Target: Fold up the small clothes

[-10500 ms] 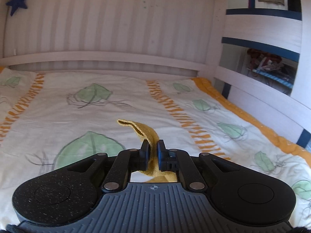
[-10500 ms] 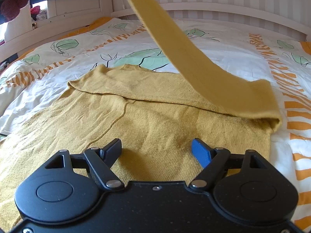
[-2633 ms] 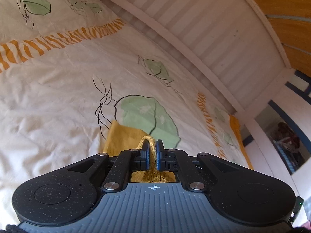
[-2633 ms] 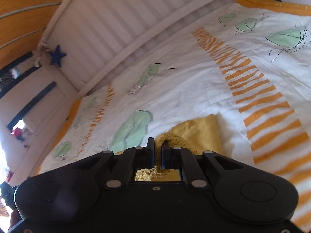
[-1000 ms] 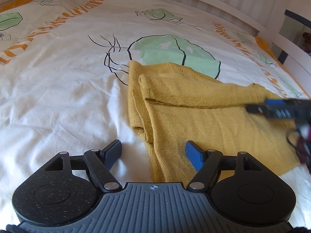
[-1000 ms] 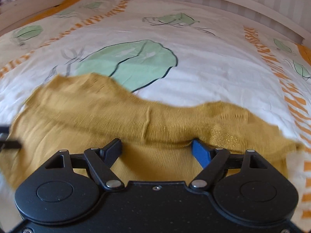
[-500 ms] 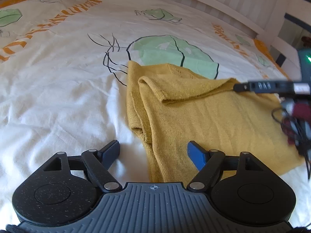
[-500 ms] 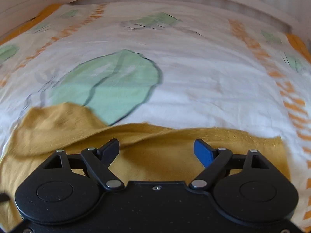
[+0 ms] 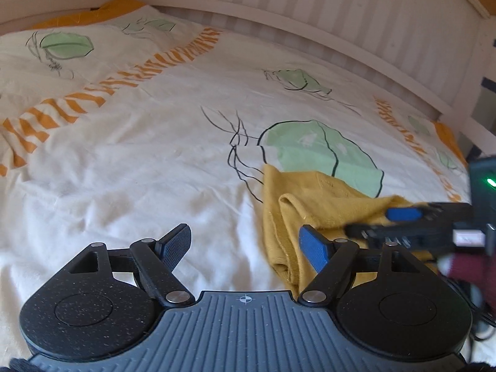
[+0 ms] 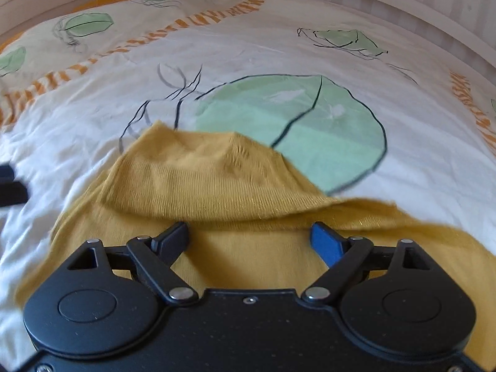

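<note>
A mustard-yellow knit garment [image 9: 313,204] lies folded on the bed, its folded layers stacked at the left edge. In the right wrist view the garment [image 10: 217,186] fills the lower middle, with an upper flap lying over it. My left gripper [image 9: 245,241] is open and empty, just left of the garment's left edge. My right gripper [image 10: 249,237] is open and empty, low over the garment. The right gripper also shows at the right of the left wrist view [image 9: 412,220], over the garment.
The bed has a white duvet [image 9: 139,161] with green leaf prints and orange stripes. A white slatted headboard [image 9: 310,15] runs along the far side. A dark edge of the left gripper [image 10: 9,186] shows at the left of the right wrist view.
Both grippers let go of the garment and opened about a second ago. Since then the left gripper has shifted left off the garment, and the right gripper has moved left over it.
</note>
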A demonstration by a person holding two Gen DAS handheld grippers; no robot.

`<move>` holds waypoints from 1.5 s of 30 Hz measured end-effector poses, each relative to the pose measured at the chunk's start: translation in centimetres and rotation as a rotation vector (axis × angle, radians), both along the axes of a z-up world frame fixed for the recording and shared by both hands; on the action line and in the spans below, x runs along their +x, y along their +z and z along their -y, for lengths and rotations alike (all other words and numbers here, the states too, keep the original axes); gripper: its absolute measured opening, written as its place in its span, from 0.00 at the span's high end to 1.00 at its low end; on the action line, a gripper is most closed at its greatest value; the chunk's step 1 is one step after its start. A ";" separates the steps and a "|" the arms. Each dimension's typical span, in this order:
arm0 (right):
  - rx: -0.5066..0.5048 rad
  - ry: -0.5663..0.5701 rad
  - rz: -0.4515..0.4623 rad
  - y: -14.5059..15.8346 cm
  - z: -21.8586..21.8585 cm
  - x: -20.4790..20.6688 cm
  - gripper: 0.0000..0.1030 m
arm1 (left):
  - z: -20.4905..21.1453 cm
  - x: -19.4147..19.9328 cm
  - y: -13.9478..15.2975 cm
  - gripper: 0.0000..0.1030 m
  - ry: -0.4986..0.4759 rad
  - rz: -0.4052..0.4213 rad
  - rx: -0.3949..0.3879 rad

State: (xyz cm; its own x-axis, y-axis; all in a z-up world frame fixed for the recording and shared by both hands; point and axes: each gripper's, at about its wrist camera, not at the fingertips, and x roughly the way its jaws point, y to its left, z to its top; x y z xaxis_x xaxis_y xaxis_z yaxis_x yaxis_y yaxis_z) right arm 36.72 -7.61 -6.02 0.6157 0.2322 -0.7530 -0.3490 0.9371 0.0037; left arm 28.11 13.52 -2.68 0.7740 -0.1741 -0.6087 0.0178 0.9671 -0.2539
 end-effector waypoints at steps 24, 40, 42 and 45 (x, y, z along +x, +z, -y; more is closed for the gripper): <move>0.162 -0.415 -0.002 1.4 18.2 -6.5 0.08 | 0.5 0.3 -2.1 0.27 -0.048 -0.090 0.008; 0.595 -0.481 -0.045 -2.3 28.2 -15.1 0.00 | 2.9 0.0 -4.2 0.01 -0.110 -0.087 0.153; 0.641 -0.458 -0.047 -2.6 28.6 -14.8 0.00 | 2.9 0.1 -4.0 0.01 -0.121 -0.104 0.157; 0.675 -0.395 -0.051 -3.0 28.7 -14.0 0.00 | 2.6 0.2 -3.4 0.02 -0.126 -0.145 0.142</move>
